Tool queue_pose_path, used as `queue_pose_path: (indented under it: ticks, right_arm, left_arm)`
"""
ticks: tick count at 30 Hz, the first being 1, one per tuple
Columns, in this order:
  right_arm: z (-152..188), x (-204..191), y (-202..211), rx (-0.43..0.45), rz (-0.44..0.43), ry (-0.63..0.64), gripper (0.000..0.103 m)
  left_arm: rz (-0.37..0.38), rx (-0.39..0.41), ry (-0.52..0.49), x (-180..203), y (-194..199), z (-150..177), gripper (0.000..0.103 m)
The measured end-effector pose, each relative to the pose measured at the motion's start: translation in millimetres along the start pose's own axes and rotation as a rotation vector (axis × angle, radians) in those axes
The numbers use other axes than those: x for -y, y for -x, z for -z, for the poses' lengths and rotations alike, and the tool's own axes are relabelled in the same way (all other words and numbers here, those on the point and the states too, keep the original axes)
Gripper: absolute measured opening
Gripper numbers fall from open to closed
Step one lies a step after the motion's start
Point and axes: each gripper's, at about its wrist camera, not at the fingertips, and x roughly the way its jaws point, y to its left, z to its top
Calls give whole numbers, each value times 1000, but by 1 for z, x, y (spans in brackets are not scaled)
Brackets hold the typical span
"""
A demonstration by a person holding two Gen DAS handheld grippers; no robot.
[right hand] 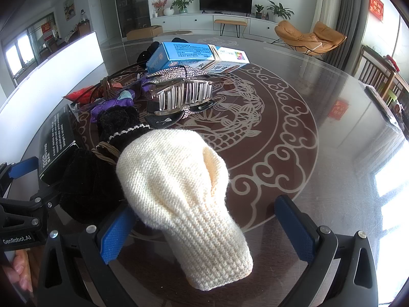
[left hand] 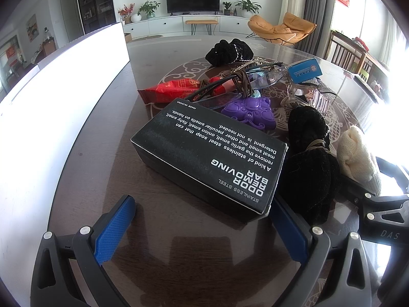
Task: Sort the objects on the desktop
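Note:
A black box [left hand: 209,158] marked "Odor Removing Bar" lies on the round glass table [left hand: 102,153], just ahead of my open left gripper [left hand: 202,209]; its near corner sits between the blue pads, by the right one. A cream knitted piece [right hand: 184,199] lies between the open fingers of my right gripper [right hand: 207,207], touching neither pad clearly. A black fuzzy piece [left hand: 309,163] lies between box and cream knit; it also shows in the right wrist view [right hand: 89,186].
A pile beyond holds a red wrapper [left hand: 173,89], purple plastic toy [left hand: 250,112], glasses [left hand: 265,76], blue carton [right hand: 194,56], clear hair claw [right hand: 184,97] and black scrunchie [left hand: 227,51]. A white board [left hand: 51,97] stands at the left.

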Motion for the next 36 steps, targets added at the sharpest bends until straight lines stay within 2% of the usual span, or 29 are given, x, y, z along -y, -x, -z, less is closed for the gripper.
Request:
queue_pose_path:
  ticks: [36]
  right_arm:
    - [0, 0, -1, 0, 0, -2, 103]
  left_arm:
    - [4, 8, 5, 1, 1, 1, 103]
